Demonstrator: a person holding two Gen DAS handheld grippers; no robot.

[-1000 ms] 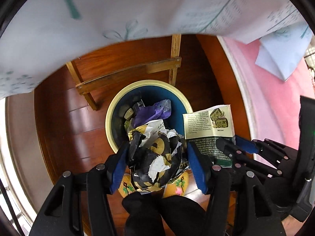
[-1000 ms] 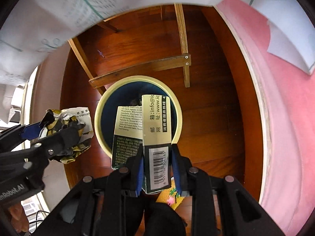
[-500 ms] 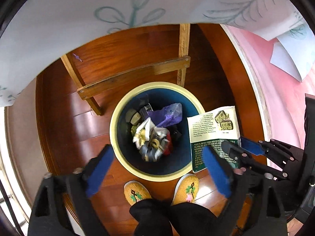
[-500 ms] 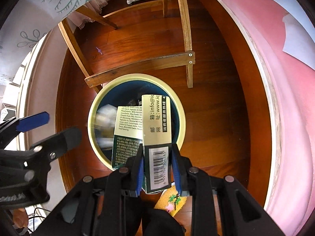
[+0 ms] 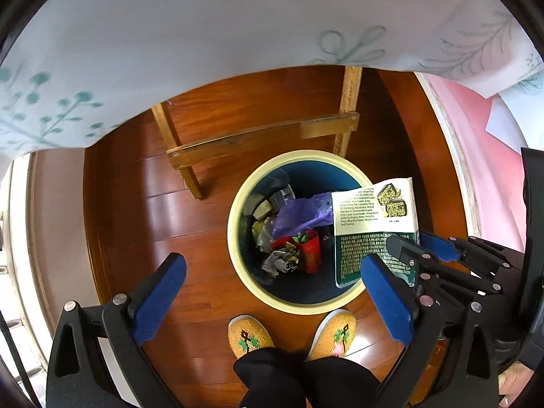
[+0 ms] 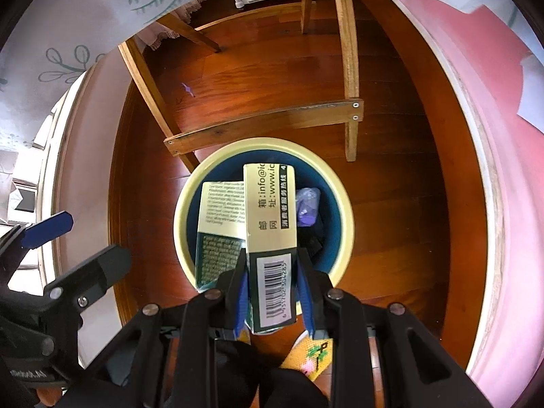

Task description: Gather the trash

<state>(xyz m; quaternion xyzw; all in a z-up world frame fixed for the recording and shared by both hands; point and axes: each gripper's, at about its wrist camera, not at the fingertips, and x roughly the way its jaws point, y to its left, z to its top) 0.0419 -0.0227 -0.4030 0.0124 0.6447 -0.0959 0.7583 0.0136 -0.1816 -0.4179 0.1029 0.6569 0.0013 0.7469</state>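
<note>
A round trash bin point(image 5: 238, 258) with a cream rim and blue inside stands on the wooden floor; it also shows in the right wrist view point(image 6: 345, 210). It holds crumpled wrappers point(image 5: 289, 255) and a purple bag point(image 5: 302, 214). My left gripper point(image 5: 272, 292) is open and empty above the floor, just left of the bin. My right gripper point(image 6: 273, 292) is shut on a cream and green snack box point(image 6: 270, 224), held over the bin. The box point(image 5: 374, 214) shows at the bin's right edge in the left wrist view.
A wooden chair's legs and crossbar point(image 5: 265, 139) stand just behind the bin. A white patterned tablecloth point(image 5: 238, 34) hangs above. A pink wall point(image 6: 493, 136) runs along the right. The person's yellow slippers point(image 5: 251, 336) are in front of the bin.
My left gripper opened and dropped the crumpled wrapper into the bin, then shifted left. My right gripper kept the box over the bin.
</note>
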